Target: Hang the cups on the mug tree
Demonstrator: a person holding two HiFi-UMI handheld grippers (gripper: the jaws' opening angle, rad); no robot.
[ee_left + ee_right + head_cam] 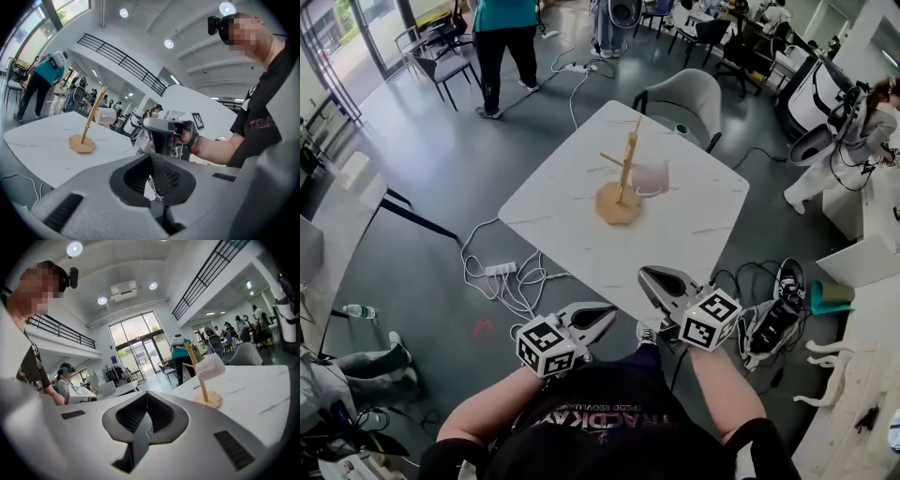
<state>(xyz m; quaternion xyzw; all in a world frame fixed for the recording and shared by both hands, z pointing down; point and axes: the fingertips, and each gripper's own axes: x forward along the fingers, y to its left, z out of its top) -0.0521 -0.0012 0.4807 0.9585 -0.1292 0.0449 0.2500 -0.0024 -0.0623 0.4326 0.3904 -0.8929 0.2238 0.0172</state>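
Note:
A wooden mug tree (619, 187) stands near the middle of the white marble table (694, 234). One pale translucent cup (650, 176) hangs on its right-hand peg. The left gripper view shows the mug tree (86, 127) and the cup (105, 116) far off to the left. In the right gripper view the mug tree (200, 376) and the cup (210, 365) are at the right. My left gripper (605, 315) hovers off the table's near edge, shut and empty. My right gripper (648, 276) is over the near edge, shut and empty too. Both are well short of the tree.
A grey chair (684, 97) stands at the table's far side. A power strip with cables (502, 273) lies on the floor to the left. Gear and shoes (773, 317) sit on the floor to the right. A person in teal (504, 42) stands far back.

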